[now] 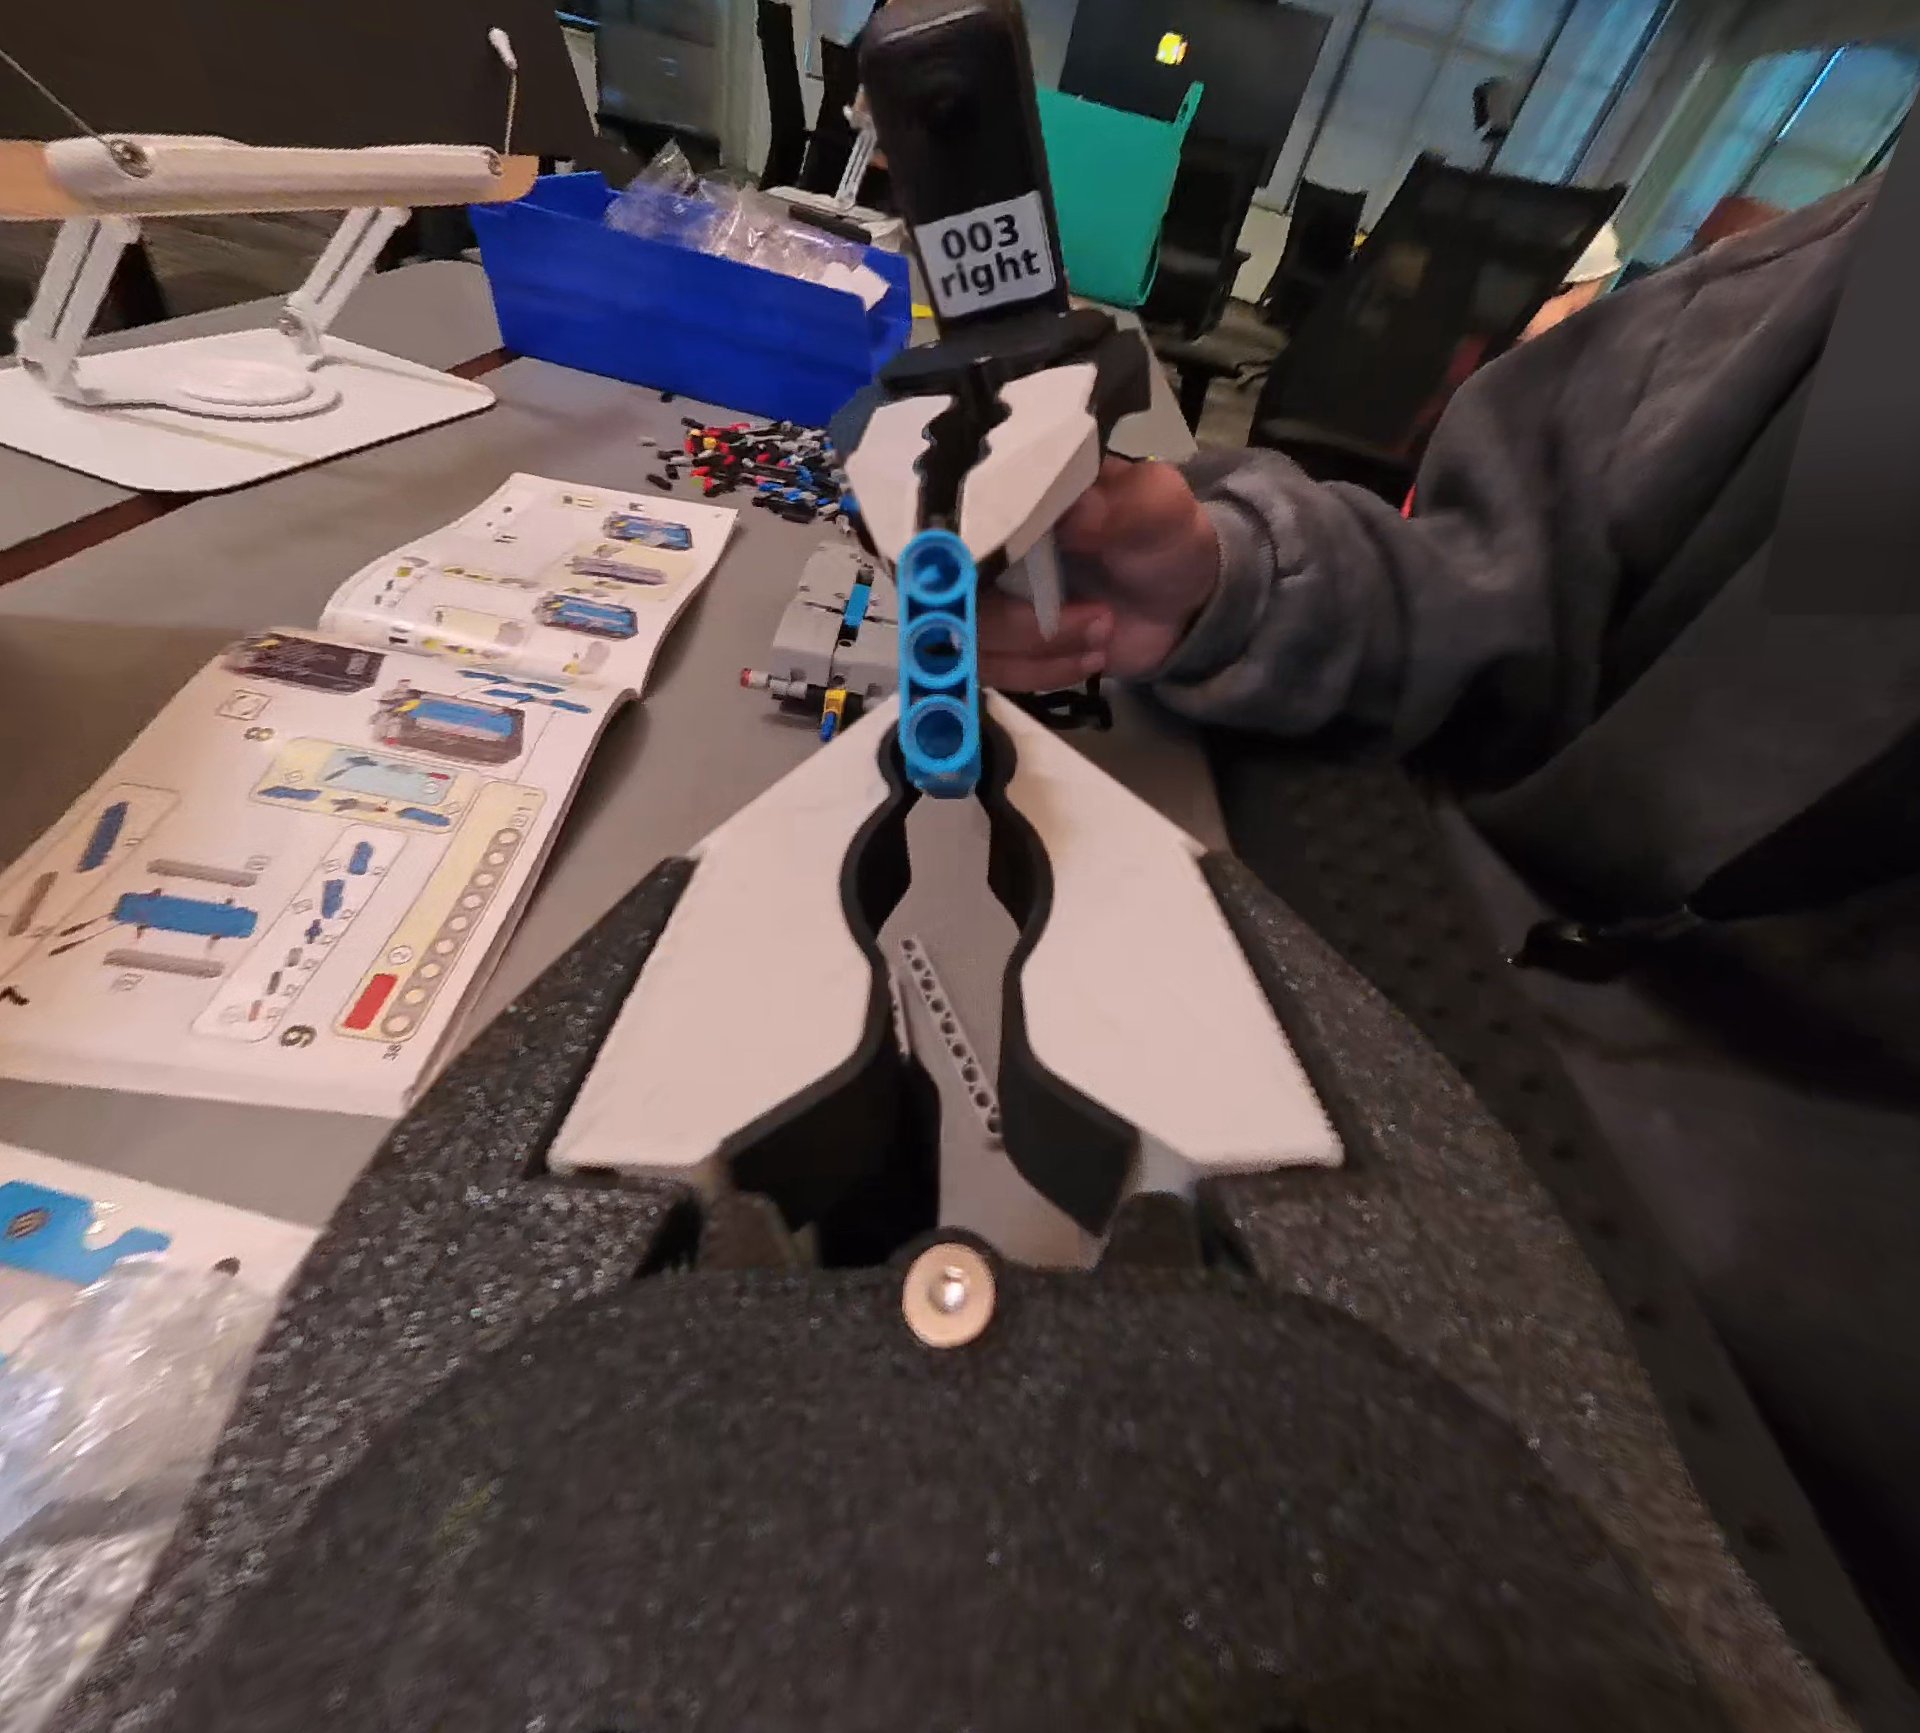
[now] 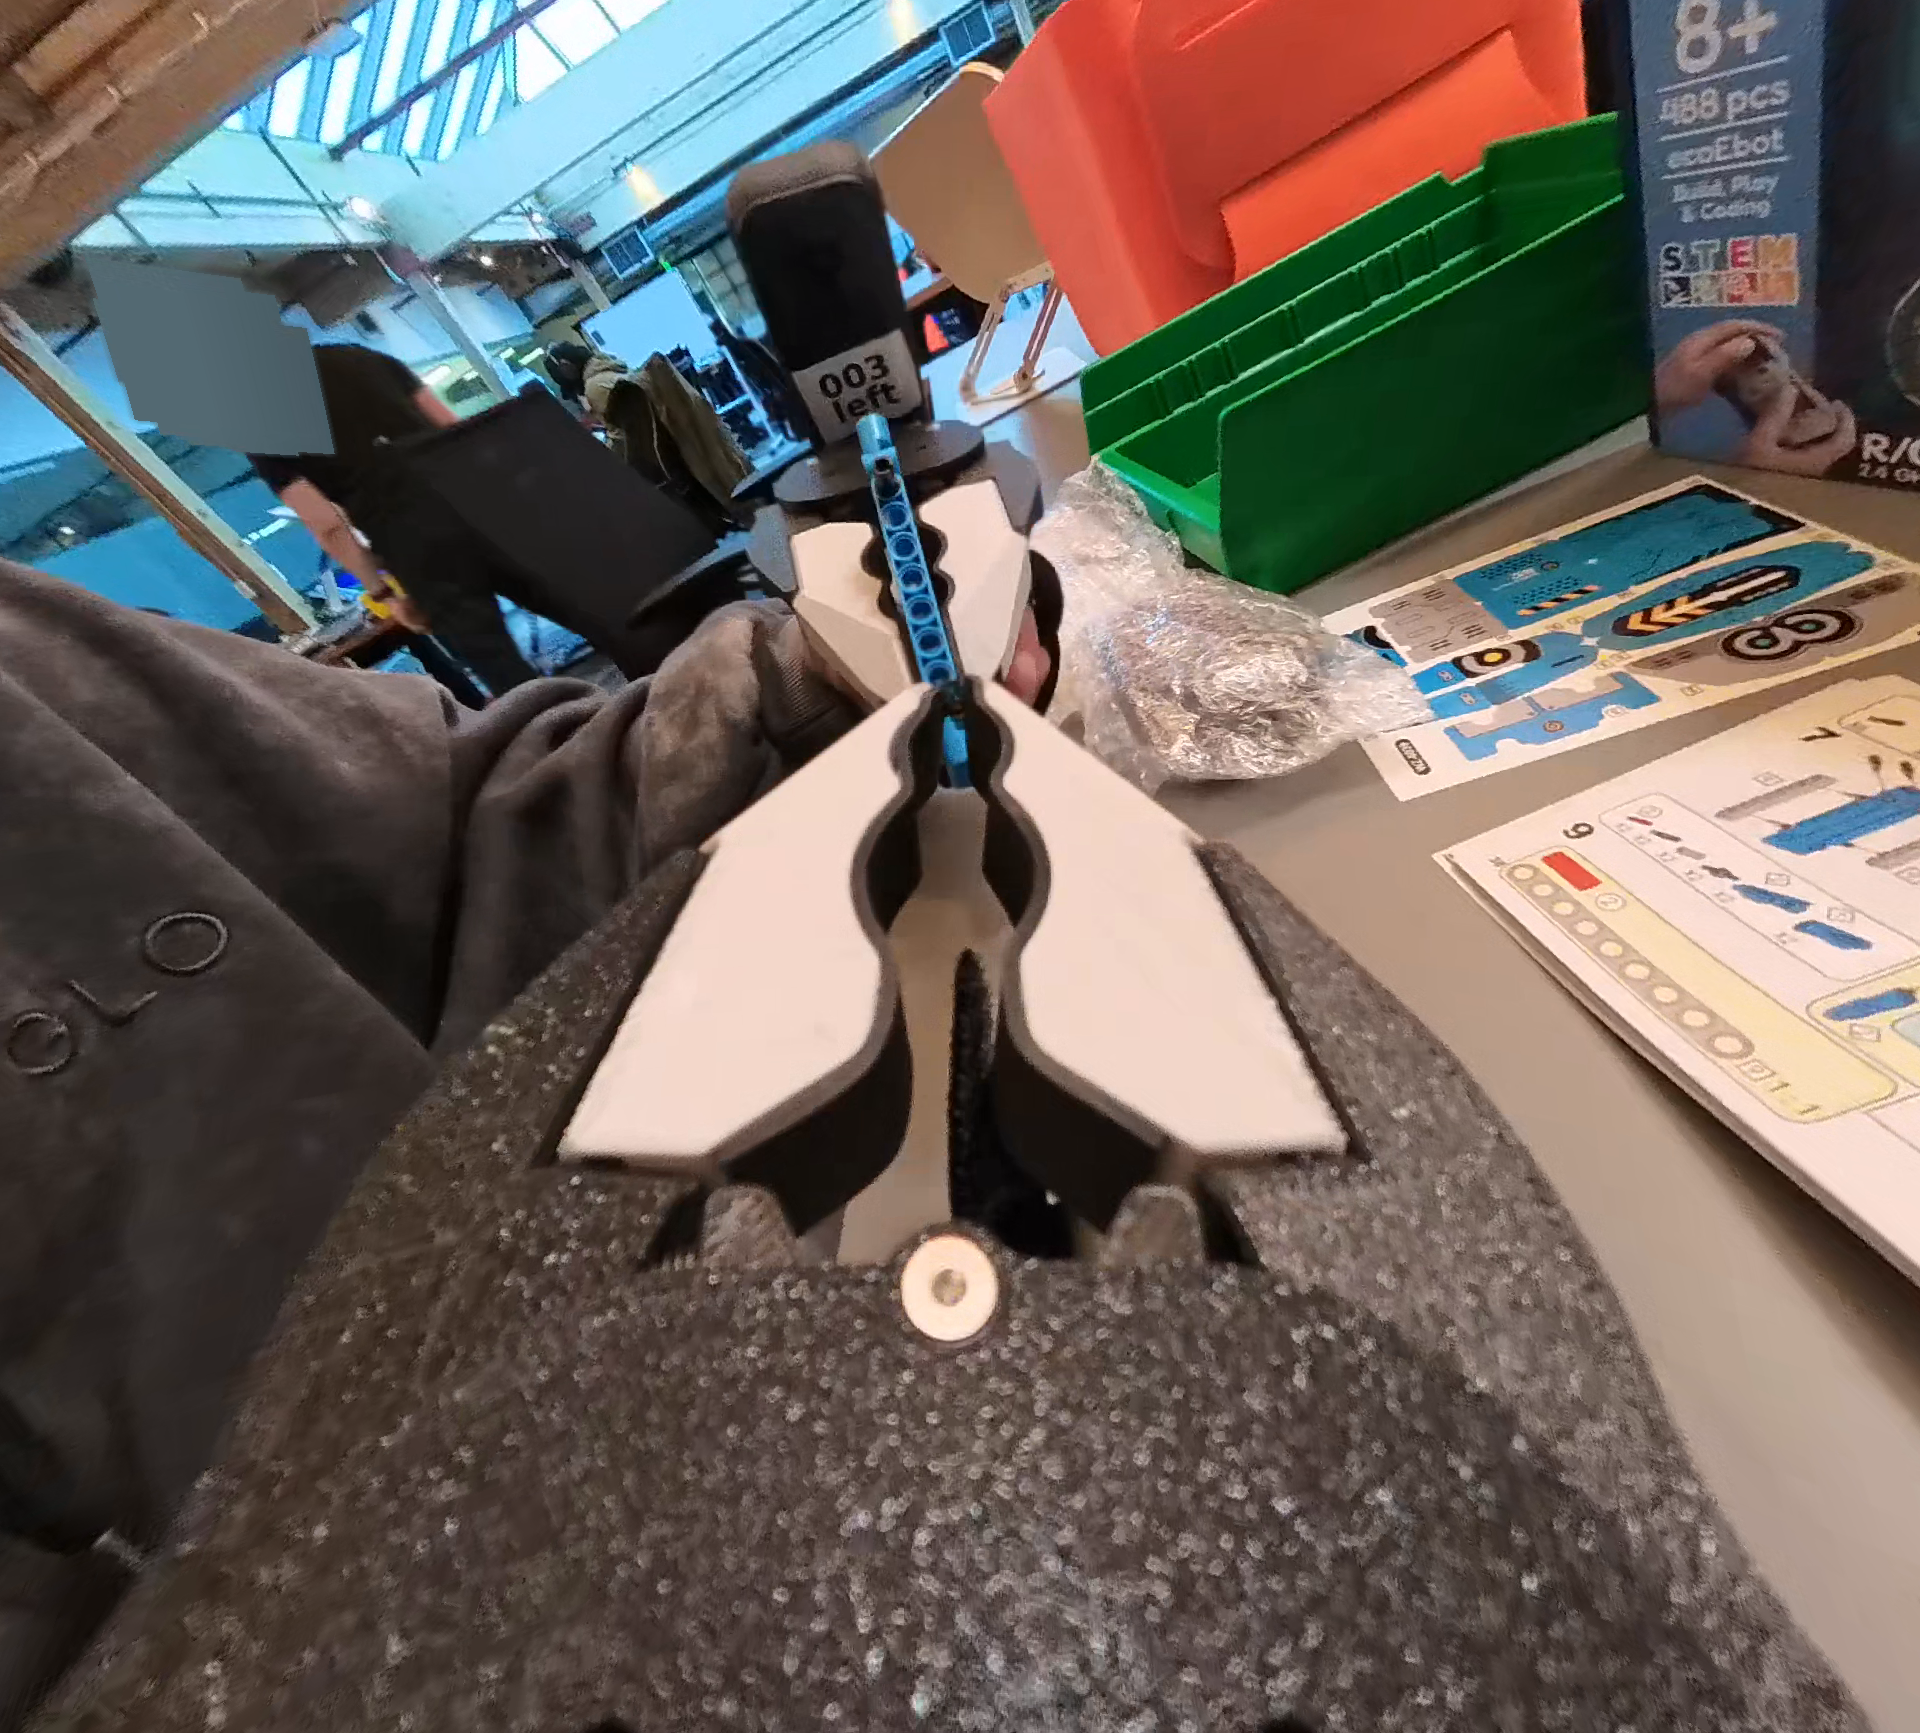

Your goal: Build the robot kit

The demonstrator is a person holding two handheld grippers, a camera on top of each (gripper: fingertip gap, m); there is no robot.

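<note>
Closest to you, your left gripper is pinched almost fully together on the near end of a blue beam with a row of holes. The beam is lifted off the table and runs straight away between the two tools. Your right gripper is likewise nearly closed, its tips on the beam's opposite end, so both hold the one piece, tip facing tip, above the table edge. Your hand is wrapped around the right tool's handle.

Just past the beam, an open instruction booklet lies flat on the table, with a small grey assembly beside it. Farther on is a scatter of small parts, then a blue bin. The right wrist view adds crumpled bubble wrap, a sticker sheet and a green bin behind.
</note>
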